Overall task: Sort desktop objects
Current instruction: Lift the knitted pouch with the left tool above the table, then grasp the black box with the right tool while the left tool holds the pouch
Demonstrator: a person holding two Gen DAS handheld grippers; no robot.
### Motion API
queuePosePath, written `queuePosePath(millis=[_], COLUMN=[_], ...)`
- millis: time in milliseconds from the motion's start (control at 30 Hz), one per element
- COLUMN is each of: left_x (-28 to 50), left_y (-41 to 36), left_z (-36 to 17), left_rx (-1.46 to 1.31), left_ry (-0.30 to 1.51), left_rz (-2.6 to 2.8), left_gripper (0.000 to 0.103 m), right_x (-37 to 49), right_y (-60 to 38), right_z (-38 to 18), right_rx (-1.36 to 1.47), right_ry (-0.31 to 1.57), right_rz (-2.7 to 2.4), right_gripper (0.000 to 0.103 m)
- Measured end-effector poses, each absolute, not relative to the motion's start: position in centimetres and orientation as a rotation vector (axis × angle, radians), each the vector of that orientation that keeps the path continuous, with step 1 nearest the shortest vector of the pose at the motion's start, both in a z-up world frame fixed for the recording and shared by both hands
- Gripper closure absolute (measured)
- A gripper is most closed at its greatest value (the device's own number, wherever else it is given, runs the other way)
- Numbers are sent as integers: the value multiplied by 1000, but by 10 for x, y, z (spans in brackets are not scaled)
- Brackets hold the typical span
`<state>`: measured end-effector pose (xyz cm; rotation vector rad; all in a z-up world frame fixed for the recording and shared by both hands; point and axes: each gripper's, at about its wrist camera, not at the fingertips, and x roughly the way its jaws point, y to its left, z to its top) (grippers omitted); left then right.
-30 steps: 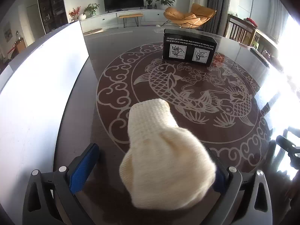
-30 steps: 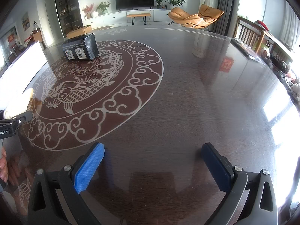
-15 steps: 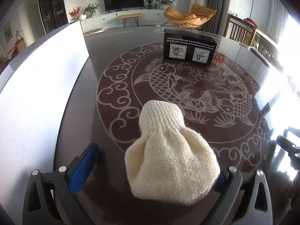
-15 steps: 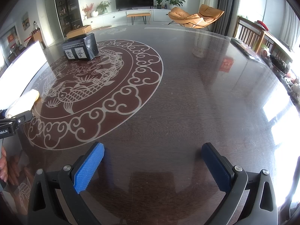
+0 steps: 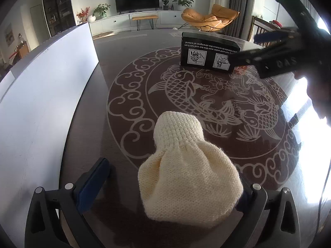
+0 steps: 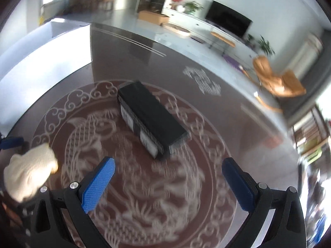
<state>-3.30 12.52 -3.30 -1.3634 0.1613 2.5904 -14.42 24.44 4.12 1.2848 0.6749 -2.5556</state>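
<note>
Nearest to me, my left gripper [image 5: 167, 188] stands spread wide, its blue-padded fingers [image 5: 94, 180] apart with the cream knitted pouch [image 5: 186, 173] lying on the table between them. The pouch's bulging end sits against my right-hand pad, well clear of the left-hand one; nothing is clamped. Its narrower ribbed neck points away toward 12 o'clock, onto the pale carp-and-cloud medallion [image 5: 206, 95] inlaid in the dark glossy round table [image 5: 86, 140].

My right gripper [image 6: 167, 177] is likewise released, its blue pads wide apart and empty, hovering over the medallion in a blurred, tilted view. From there the pouch shows at 9 o'clock, at the left edge, with my left tool around it.

Further out, the black rectangular cardboard box with white printed labels [image 6: 151, 122] rests on the far part of the medallion, at 12 o'clock just ahead of my right fingers, lying at a slant in that view. In the left view the same box sits at 1 o'clock, and my right tool crosses in front of its right end as a dark blur.

A tall white panel [image 5: 41, 95] stands along the table edge from 9 to 11 o'clock. Beyond the table lie a television [image 5: 137, 0] and an orange lounge chair [image 5: 209, 17].
</note>
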Motion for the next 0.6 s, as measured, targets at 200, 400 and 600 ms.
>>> queuePosePath(millis=[200,400,600], left_x=[-33,-32,-33], left_y=[125,125,125], left_z=[-33,-34,-34], left_rx=[-1363,-1363,-1363], left_ry=[162,162,161], left_rz=[2591,2591,2591], left_gripper=[0,0,0], right_x=[-181,-187,-150], right_y=[231,253,305], right_z=[35,25,23], right_rx=[1368,1462,1430], right_ry=[573,238,-355], right_rz=[-2425,-2364,-2297], right_gripper=[9,64,68])
